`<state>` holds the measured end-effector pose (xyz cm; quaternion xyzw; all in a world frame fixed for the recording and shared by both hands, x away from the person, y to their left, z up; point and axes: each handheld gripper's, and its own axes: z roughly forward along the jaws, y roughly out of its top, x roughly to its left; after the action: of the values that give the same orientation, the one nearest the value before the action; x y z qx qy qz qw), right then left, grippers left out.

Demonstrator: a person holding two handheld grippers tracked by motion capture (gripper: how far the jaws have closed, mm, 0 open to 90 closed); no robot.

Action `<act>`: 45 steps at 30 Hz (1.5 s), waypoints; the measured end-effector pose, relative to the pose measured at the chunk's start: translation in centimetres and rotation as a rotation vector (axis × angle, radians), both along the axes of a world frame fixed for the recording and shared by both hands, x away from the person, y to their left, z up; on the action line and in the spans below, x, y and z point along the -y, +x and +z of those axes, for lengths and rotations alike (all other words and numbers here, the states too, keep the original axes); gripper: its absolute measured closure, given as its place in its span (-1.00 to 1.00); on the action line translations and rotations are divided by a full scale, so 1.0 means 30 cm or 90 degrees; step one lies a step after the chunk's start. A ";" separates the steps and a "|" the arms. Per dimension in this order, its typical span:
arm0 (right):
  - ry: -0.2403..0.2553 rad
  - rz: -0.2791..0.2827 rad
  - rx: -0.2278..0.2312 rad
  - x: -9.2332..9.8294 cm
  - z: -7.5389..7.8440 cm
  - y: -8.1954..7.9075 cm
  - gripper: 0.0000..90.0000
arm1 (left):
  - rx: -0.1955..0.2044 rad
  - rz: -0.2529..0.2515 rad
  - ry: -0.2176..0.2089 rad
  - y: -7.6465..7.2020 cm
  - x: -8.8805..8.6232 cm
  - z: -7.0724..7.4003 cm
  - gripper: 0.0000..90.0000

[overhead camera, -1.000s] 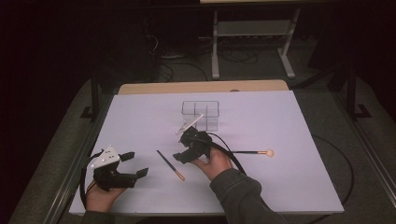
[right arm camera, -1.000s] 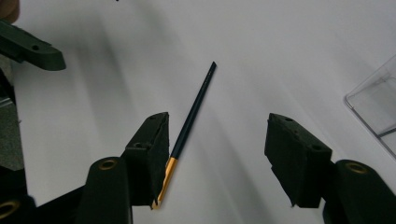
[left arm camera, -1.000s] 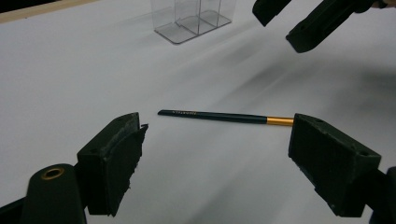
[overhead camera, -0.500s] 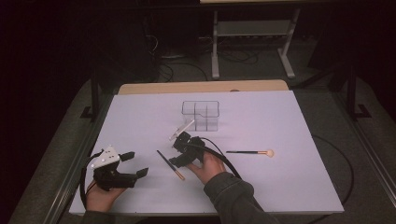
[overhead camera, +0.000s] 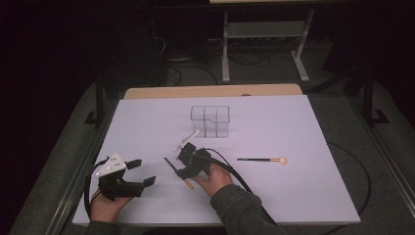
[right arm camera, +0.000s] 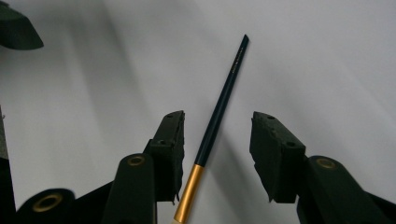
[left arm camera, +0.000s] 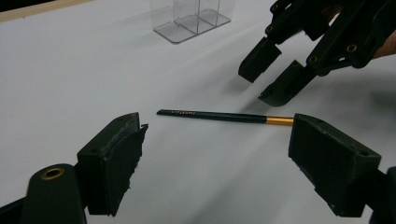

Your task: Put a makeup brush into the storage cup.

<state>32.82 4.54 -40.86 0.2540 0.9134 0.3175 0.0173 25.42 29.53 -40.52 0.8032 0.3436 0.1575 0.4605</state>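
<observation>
Your right tool (overhead camera: 182, 169) hangs low over the white worktop (overhead camera: 303, 142), a little toward 7 o'clock from its centre. Its jaws stand partly apart and grip nothing. In the right gripper view they straddle a dark brush (right arm camera: 219, 114) with a gold ferrule, a gap showing on each side of the handle; the brush lies flat, its handle tip pointing to 12 o'clock in that view. Your left tool (overhead camera: 139, 172) sits near the 7 o'clock corner, jaws wide apart and empty, facing that brush. A clear divided organizer (overhead camera: 210, 121) stands toward 12 o'clock of centre. A second brush (overhead camera: 262, 159) with a pale head lies at 3 o'clock of your right hand (overhead camera: 215, 180), well apart.
</observation>
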 end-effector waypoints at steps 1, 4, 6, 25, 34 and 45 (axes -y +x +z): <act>-0.001 0.000 -0.002 -0.004 -0.004 -0.002 0.22 | 0.000 0.000 0.000 0.000 0.000 0.000 -0.62; -0.003 0.008 -0.006 -0.010 -0.016 -0.006 0.27 | -0.001 0.001 -0.001 0.000 0.000 0.000 -0.62; -0.005 0.005 -0.012 -0.015 -0.024 -0.008 0.30 | -0.002 0.001 -0.001 0.000 0.001 -0.001 -0.63; -0.030 0.008 -0.019 -0.020 -0.066 -0.011 0.50 | -0.005 0.000 -0.001 0.001 0.004 -0.004 -0.63; -0.044 0.013 -0.011 -0.026 -0.074 -0.019 0.60 | -0.006 0.000 0.000 0.001 0.006 -0.004 -0.62; -0.068 0.017 0.021 -0.036 -0.073 -0.036 0.73 | -0.008 -0.001 0.002 0.001 0.009 -0.005 -0.62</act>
<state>31.73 5.62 -43.04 0.2354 0.9320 0.2725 0.0418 25.43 29.27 -40.68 0.8052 0.3457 0.1527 0.4570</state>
